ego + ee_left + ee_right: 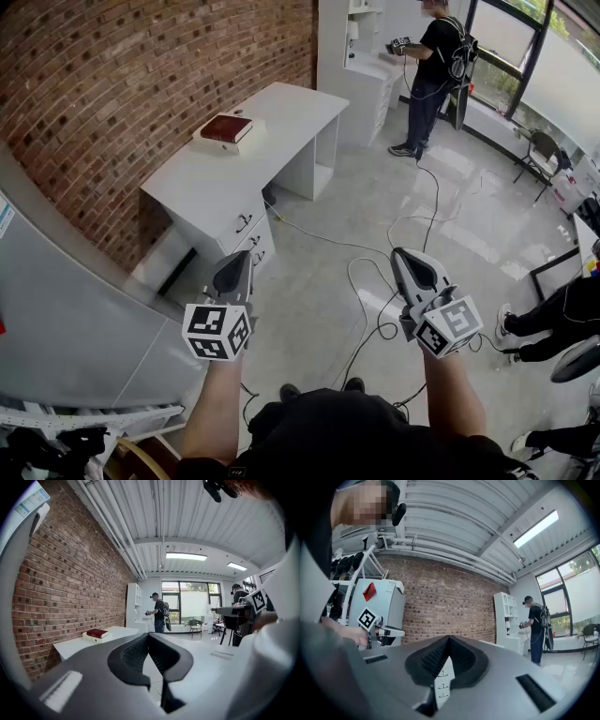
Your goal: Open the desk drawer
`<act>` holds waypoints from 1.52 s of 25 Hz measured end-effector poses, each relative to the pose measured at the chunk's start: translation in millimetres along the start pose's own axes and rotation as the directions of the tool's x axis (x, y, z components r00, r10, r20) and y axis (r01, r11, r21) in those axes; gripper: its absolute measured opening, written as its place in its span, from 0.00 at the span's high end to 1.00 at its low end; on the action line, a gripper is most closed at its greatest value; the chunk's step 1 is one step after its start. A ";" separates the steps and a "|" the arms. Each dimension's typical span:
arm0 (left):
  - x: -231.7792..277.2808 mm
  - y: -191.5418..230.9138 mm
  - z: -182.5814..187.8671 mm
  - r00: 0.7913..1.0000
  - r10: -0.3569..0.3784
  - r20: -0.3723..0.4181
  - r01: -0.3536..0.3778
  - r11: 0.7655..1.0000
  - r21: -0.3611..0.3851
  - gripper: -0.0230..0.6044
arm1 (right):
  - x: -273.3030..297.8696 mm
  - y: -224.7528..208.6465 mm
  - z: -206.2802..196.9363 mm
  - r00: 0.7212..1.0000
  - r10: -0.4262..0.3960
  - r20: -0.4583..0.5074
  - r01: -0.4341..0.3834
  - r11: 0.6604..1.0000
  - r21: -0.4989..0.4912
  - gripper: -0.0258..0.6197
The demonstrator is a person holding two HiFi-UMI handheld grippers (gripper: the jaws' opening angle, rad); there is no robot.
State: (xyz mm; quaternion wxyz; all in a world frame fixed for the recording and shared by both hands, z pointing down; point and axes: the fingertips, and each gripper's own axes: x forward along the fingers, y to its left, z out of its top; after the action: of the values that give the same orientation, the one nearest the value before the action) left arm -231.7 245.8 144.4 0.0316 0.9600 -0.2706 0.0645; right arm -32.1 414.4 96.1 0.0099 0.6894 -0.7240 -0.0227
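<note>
Head view: one white desk (281, 105), three drawers (246, 232), one red book (226, 127).

No text is legible. Left gripper (242, 258) cube (217, 331) and right gripper (403, 253) cube (448, 325): black-and-white square patterns only. Cabinet label (33, 498) and red sign (369, 591): print unreadable.

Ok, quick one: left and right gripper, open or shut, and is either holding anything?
left gripper: shut, nothing between its jaws.
right gripper: shut, nothing between its jaws.
</note>
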 end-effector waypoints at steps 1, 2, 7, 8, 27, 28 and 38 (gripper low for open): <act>2.6 -2.5 -0.7 1.000 0.006 -0.002 -0.006 1.000 -0.006 0.94 | -0.8 -4.8 -2.8 1.000 -0.001 -0.001 0.001 1.000 0.008 0.95; 5.0 -5.3 -1.4 1.000 0.010 -0.003 -0.010 1.000 -0.011 0.94 | -1.7 -9.3 -5.5 1.000 -0.001 -0.002 0.001 1.000 0.014 0.95; 9.4 -21.8 -7.9 1.000 0.015 -0.023 -0.016 1.000 -0.004 0.94 | -7.3 -23.3 -14.5 1.000 0.007 -0.015 -0.006 1.000 0.030 0.95; 9.6 -23.8 -9.0 1.000 0.014 -0.028 -0.014 1.000 -0.003 0.94 | -7.7 -24.0 -15.0 1.000 0.009 -0.016 -0.009 0.999 0.031 0.95; 12.9 -39.8 -10.1 1.000 0.015 -0.014 -0.016 1.000 -0.016 0.82 | -20.5 -39.3 -25.1 0.999 0.023 -0.029 -0.020 0.994 0.110 0.94; 12.5 -39.6 -12.0 1.000 0.015 -0.018 -0.015 1.000 -0.017 0.81 | -21.2 -39.4 -26.8 0.999 0.021 -0.031 -0.017 0.994 0.111 0.94; 13.9 -47.5 -19.8 0.999 -0.002 -0.039 0.001 1.000 -0.018 0.63 | -25.8 -50.4 -32.4 0.999 0.007 -0.042 -0.001 0.992 0.126 0.63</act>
State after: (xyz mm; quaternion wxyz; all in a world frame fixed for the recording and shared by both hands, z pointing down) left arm -197.2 280.9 164.7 0.0454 0.9584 -0.2698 0.0809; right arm 20.9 437.1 126.6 -0.0181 0.6874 -0.7250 0.0379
